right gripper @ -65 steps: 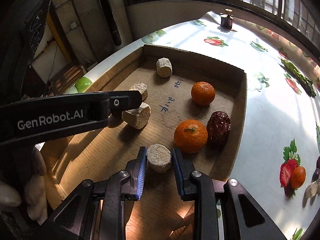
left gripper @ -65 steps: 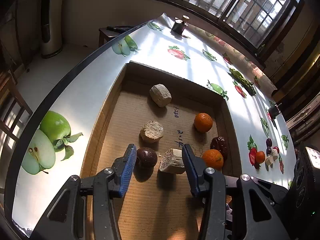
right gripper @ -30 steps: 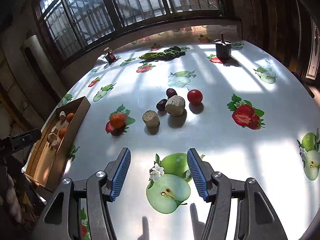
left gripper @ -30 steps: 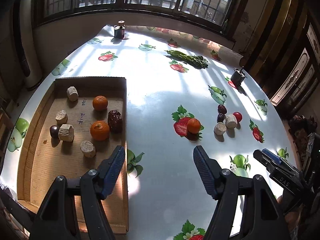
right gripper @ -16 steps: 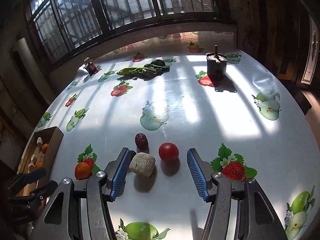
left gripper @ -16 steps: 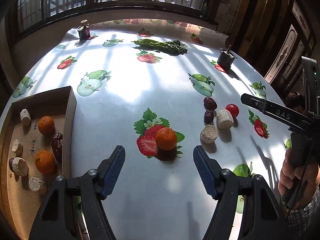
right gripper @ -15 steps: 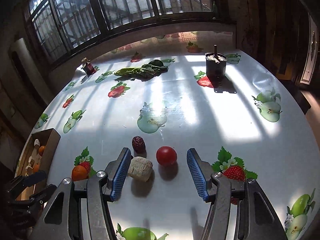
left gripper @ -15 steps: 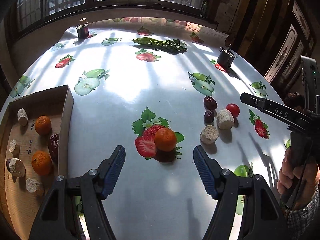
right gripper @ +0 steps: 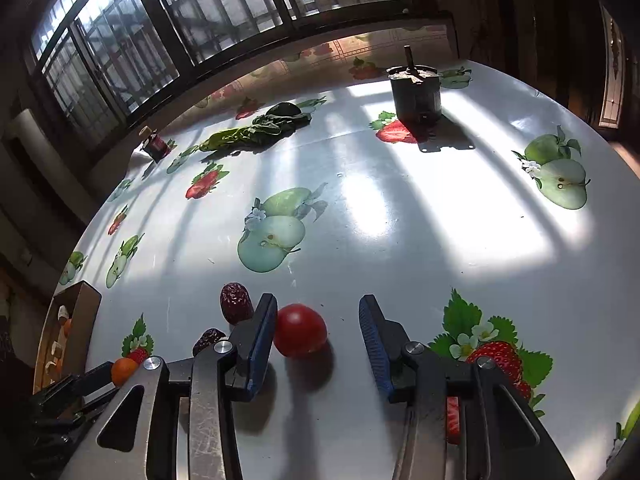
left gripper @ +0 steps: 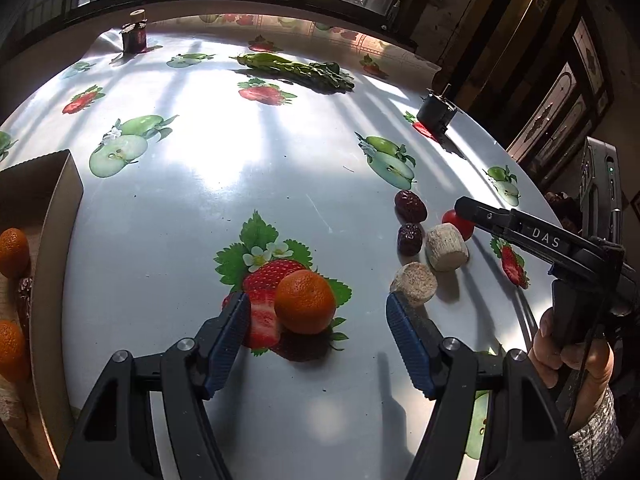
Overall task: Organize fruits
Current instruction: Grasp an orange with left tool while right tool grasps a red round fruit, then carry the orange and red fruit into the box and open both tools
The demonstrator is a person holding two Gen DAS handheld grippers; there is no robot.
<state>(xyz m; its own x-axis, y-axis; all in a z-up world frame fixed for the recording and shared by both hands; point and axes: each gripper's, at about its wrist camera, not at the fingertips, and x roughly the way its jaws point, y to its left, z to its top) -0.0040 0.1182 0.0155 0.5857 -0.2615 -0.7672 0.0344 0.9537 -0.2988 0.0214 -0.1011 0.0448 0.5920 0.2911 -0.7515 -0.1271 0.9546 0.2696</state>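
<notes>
My left gripper (left gripper: 318, 312) is open, its jaws on either side of an orange mandarin (left gripper: 305, 301) that sits on the white fruit-print tablecloth (left gripper: 208, 200). My right gripper (right gripper: 318, 328) is open around a red tomato (right gripper: 299, 329), which lies next to its left pad. Two dark red dates (left gripper: 410, 205) (left gripper: 409, 239) and two beige cork-like pieces (left gripper: 446, 247) (left gripper: 413, 283) lie right of the mandarin. The right gripper also shows in the left wrist view (left gripper: 480, 214). The cardboard box (left gripper: 60, 208) at the left holds mandarins (left gripper: 14, 246).
A dark metal can (right gripper: 416, 90) stands at the far right of the table, a small dark jar (left gripper: 135, 36) at the far left. Green leafy vegetables (left gripper: 296, 68) lie at the back. Barred windows run behind the table.
Both grippers left the cardboard box and moved right over the table. The left one closed in on the loose mandarin, the right one on the tomato. Both stayed open.
</notes>
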